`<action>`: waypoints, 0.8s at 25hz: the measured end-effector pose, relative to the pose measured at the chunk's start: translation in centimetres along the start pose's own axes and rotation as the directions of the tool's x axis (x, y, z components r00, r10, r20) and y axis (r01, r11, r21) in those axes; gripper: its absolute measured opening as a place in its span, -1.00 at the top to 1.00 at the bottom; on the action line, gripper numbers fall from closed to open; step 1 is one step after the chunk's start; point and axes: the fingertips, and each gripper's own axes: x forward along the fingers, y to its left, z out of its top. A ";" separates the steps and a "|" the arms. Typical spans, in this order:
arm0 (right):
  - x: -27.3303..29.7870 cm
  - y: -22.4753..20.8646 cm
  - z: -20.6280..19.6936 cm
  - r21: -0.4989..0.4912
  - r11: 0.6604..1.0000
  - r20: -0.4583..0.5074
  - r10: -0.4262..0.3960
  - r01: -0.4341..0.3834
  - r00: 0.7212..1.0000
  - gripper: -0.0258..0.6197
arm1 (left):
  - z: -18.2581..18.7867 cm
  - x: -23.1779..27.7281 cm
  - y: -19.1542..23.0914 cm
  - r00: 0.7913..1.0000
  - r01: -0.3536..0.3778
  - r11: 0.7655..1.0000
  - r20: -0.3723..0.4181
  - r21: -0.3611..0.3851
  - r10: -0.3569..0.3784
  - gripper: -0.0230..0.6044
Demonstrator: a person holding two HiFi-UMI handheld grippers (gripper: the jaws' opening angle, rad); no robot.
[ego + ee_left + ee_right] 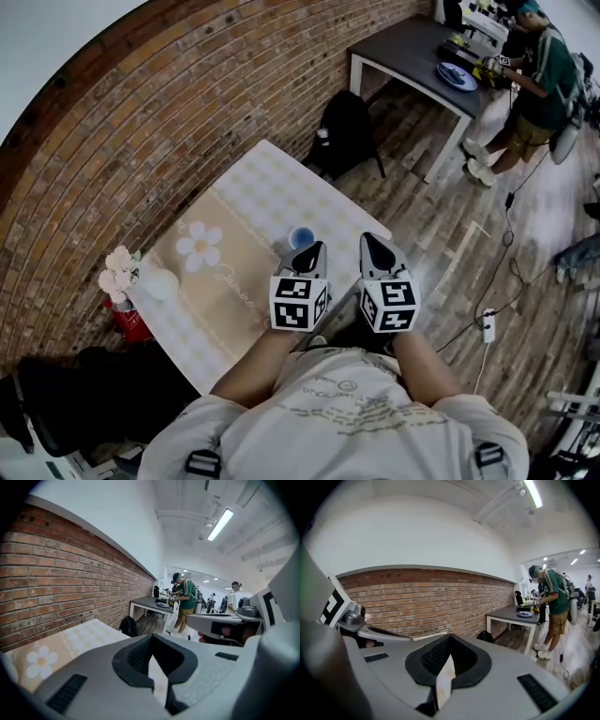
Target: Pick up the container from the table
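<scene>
A small round blue container (301, 237) stands on the checked tablecloth (265, 192) near the table's right edge. In the head view my left gripper (314, 251) hovers just beside the container on its near side, jaws shut and empty. My right gripper (373, 244) is held parallel to it, to the right and past the table's edge, also shut with nothing in it. The left gripper view shows the left gripper (151, 638) closed, and the right gripper view shows the right gripper (449, 640) closed. The container is hidden in both gripper views.
A white round object (161, 284) and pink flowers (119, 272) sit at the table's left end. A black backpack (347, 131) leans beyond the table. A person in green (534, 84) stands at a dark table (403, 52). A power strip (487, 326) lies on the floor.
</scene>
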 end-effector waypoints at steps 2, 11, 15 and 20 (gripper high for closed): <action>1.1 -0.2 0.2 -0.005 0.999 -0.002 0.034 -0.034 0.999 0.92 | 0.3 0.5 0.4 1.000 -0.030 1.000 0.005 -0.007 0.030 0.92; 6.0 -0.8 1.2 -0.027 0.983 -0.025 0.183 -0.184 0.983 0.92 | 1.5 2.5 3.0 0.984 -0.174 0.982 0.016 -0.072 0.176 0.92; 8.1 -0.3 1.8 -0.041 0.967 -0.037 0.251 -0.253 0.967 0.92 | 1.8 2.6 4.5 0.969 -0.243 0.964 0.019 -0.105 0.246 0.92; 10.5 1.4 2.1 -0.052 0.939 -0.059 0.337 -0.340 0.940 0.92 | 1.3 2.2 6.9 0.945 -0.321 0.935 0.009 -0.151 0.326 0.92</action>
